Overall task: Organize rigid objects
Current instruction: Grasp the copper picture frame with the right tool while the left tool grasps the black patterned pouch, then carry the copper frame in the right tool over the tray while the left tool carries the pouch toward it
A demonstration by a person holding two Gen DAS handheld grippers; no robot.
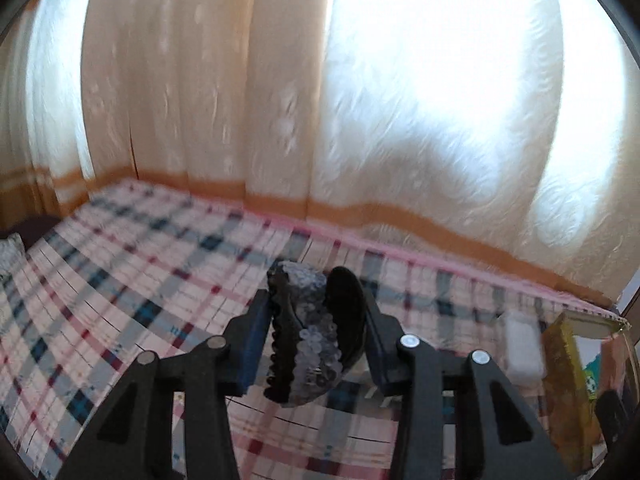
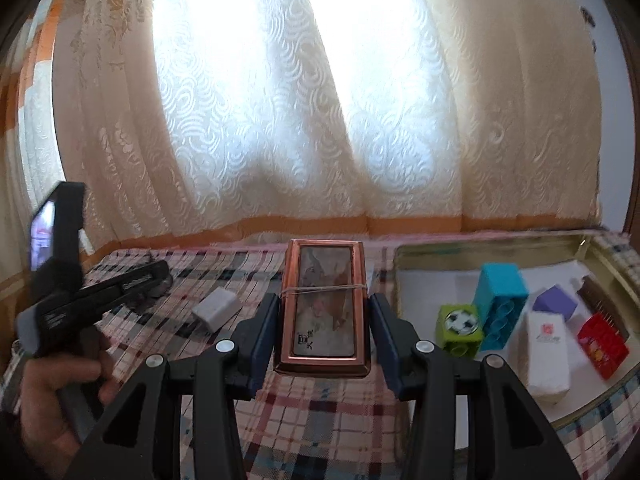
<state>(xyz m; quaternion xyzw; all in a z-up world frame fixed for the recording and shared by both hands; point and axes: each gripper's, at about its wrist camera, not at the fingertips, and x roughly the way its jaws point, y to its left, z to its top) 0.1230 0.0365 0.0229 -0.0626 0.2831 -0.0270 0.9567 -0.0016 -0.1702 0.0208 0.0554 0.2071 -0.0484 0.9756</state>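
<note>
My left gripper [image 1: 316, 300] is shut on a black hair clip [image 1: 308, 332] covered in grey sequins, held just above the plaid bedspread [image 1: 132, 280]. In the right wrist view the left gripper [image 2: 158, 276] reaches in from the left, with a person's hand [image 2: 56, 384] on its grip. My right gripper [image 2: 325, 300] is shut on a copper-framed flat box [image 2: 324, 304] bound with a rubber band, held over the bed beside a gold tin tray [image 2: 492, 244]. A small white block [image 2: 216, 308] lies on the bedspread between the two grippers.
The tray at the right holds a blue brick [image 2: 500, 300], a green brick with a football print [image 2: 460, 328], a purple block [image 2: 556, 300], a white packet [image 2: 546, 356] and a red box [image 2: 602, 344]. Cream curtains [image 2: 320, 140] hang along the bed's far edge.
</note>
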